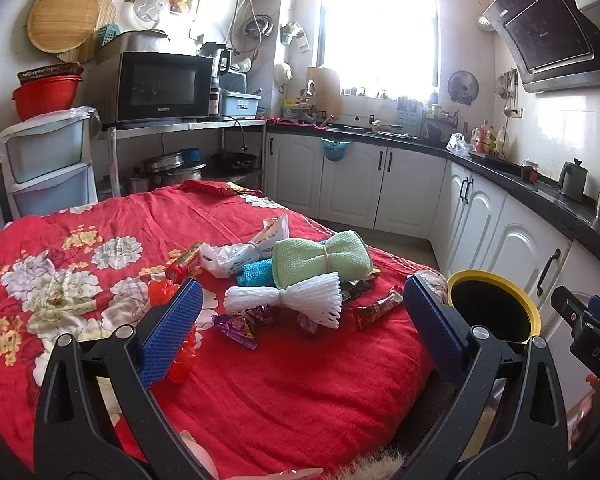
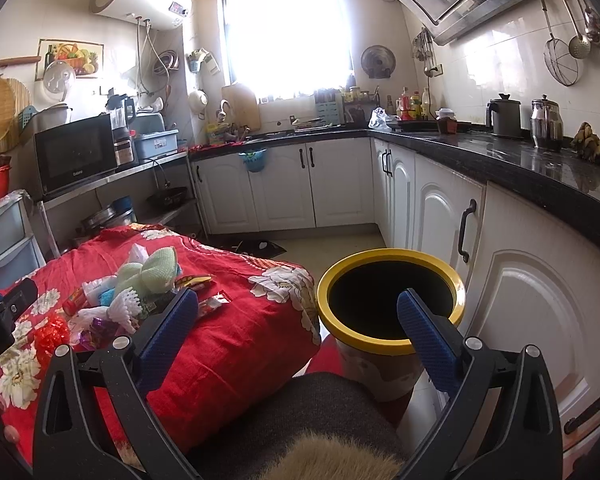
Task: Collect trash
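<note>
Left wrist view: your left gripper [image 1: 302, 320] is spread wide and empty, white foam fruit net [image 1: 286, 300] dead centre, long axis crosswise. Right wrist view: right gripper [image 2: 298, 320] also spread, yellow-rimmed bin [image 2: 390, 342] centre-right, net [image 2: 124, 306] lower left, so the left's closer.

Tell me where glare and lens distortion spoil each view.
Left wrist view: the window blows out white, the cabinets bow with fisheye curve. Right wrist view: the same window flares over the sill, and the bin interior reads solid black.
</note>
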`<state>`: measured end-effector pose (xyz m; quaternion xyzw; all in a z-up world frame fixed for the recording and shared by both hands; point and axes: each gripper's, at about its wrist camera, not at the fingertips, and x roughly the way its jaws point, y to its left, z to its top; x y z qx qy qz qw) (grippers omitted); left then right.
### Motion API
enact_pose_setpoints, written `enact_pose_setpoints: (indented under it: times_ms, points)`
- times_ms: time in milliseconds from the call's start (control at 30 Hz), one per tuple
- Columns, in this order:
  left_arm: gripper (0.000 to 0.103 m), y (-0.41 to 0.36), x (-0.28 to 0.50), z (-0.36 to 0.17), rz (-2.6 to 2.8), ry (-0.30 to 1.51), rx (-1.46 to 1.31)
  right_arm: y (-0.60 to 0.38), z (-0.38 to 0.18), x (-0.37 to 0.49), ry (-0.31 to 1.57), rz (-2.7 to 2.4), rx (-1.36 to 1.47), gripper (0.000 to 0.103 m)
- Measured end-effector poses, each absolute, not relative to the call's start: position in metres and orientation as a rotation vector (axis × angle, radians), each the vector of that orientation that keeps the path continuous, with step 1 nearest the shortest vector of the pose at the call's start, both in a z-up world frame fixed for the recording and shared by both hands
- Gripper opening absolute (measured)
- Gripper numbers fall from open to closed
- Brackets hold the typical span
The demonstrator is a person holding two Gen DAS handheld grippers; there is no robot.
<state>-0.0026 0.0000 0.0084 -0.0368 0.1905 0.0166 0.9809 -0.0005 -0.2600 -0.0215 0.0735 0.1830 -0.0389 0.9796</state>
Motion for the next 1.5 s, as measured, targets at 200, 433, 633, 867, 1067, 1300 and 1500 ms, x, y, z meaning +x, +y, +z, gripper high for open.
enact_pose_setpoints:
  times_ms: [200,433,633,867,1067,1300,1500]
  points:
    - [0.092,0.001,0.0,0.012,0.033,0.386,-0.074,-0.26,-0.022,-0.001,0.369,-0.079,0.148,0.097]
    - [0.092,-0.001,-0.003,0.006,0.035,0.38,-0.073,-0.261,-0.021,-0.001,0.369,-0.079,0.149,0.097]
    - [0.092,-0.001,-0.004,0.007,0.035,0.382,-0.073,-0.26,-0.022,0.0,0.368,-0.078,0.149,0.097]
    - [0.092,-0.001,-0.004,0.009,0.036,0.388,-0.075,-0.261,-0.019,0.0,0.371,-0.075,0.147,0.097]
    - [0.092,0.001,-0.002,0.008,0.043,0.396,-0.083,-0.247,-0.022,0.003,0.378,-0.056,0.136,0.097]
    - [0.092,0.011,0.002,0.003,0.061,0.4,-0.097,-0.238,-0.019,0.012,0.387,-0.002,0.125,0.097]
    - [0.092,0.037,0.008,0.003,0.137,0.401,-0.138,-0.221,-0.017,0.026,0.404,0.08,0.103,0.097]
